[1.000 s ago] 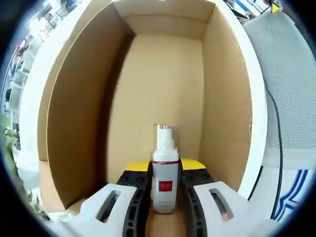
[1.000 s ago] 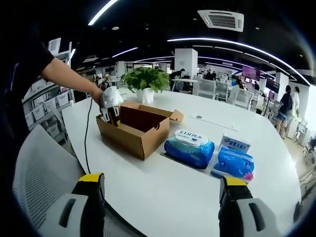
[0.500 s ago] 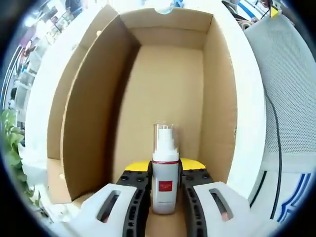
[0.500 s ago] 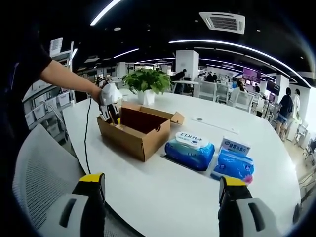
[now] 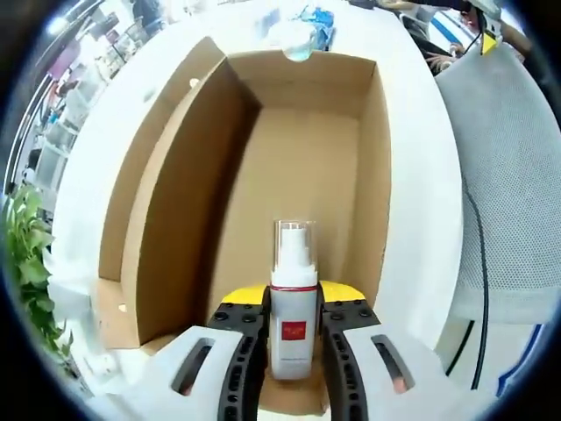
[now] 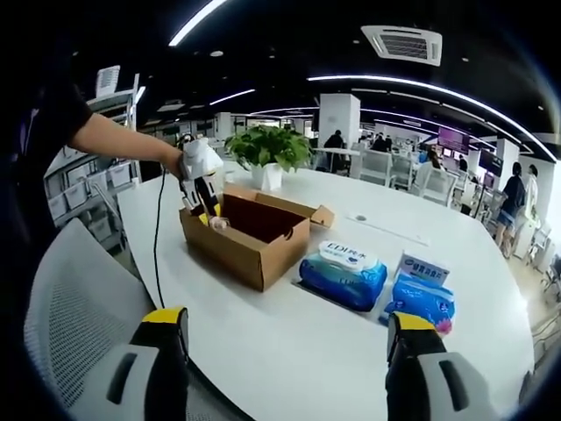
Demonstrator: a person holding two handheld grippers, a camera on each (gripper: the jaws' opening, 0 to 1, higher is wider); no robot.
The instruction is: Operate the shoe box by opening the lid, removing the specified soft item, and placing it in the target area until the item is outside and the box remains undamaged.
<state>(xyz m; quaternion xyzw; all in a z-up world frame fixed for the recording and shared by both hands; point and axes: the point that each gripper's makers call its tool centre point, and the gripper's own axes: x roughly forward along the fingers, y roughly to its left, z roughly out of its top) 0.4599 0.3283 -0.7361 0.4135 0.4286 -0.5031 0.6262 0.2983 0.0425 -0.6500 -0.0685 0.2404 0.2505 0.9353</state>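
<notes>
The left tongs (image 5: 294, 351) are clamped on a white bottle (image 5: 293, 316); a bare forearm (image 6: 118, 140) reaches behind them. The right tongs (image 6: 285, 368) gape wide, apparently gripping nothing.

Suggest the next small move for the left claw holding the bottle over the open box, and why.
Probably keep lifting, then carry sideways toward bare table. The left claw is shut on the spray bottle, whose tip in the right gripper view is at the cardboard box rim, so it has barely cleared the walls.

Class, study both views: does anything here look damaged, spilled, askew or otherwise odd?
Nothing looks damaged or spilled. The open brown cardboard shoe box sits intact on the white table. One mismatch: the left gripper grips a rigid grey pump bottle, not a soft item.
</notes>
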